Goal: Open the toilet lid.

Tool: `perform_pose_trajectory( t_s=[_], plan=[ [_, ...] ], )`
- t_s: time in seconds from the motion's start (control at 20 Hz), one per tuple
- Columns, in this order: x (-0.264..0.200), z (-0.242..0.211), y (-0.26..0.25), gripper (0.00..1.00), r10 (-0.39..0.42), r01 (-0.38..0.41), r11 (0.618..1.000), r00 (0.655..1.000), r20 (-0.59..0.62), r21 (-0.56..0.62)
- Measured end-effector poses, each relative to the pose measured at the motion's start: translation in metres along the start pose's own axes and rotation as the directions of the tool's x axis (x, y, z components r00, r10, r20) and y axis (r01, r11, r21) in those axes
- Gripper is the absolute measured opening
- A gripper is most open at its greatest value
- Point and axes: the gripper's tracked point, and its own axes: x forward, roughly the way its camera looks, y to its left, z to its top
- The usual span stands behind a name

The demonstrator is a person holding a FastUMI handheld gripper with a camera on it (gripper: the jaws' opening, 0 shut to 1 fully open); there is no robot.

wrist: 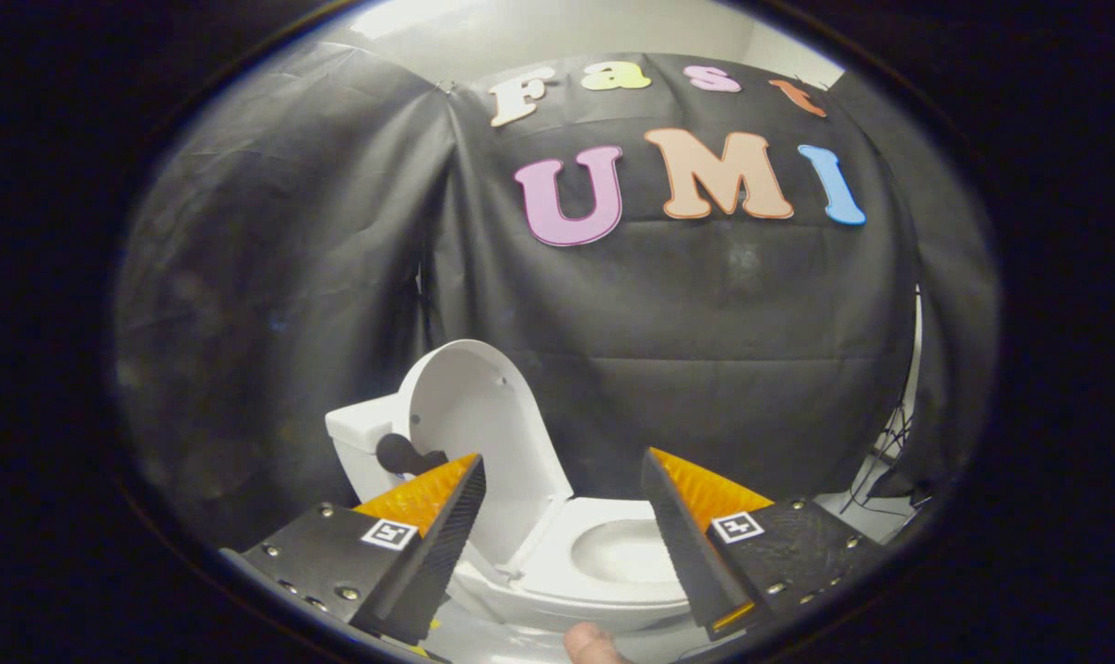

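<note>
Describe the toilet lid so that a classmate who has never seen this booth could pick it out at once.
Find the white toilet standing before the black cloth wall, beyond the gripper and its open fingers, which hold nothing. The toilet lid is the rounded white panel raised upright against the tank. Unlike the flat seat below it, it stands up.

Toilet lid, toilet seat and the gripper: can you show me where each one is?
toilet lid (469, 415), gripper view, on its raised inner face.
toilet seat (566, 526), gripper view, on the ring's near-left part.
gripper (562, 503), gripper view, midway between its open fingertips, holding nothing.
</note>
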Motion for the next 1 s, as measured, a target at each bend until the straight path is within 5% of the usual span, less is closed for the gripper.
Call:
perform_pose_trajectory(
  t_s=[1.0],
  plan=[
    [-0.048,-0.002,-0.095,1.00,-0.033,0.029,0.998,0.997,0.070,0.057]
  ],
)
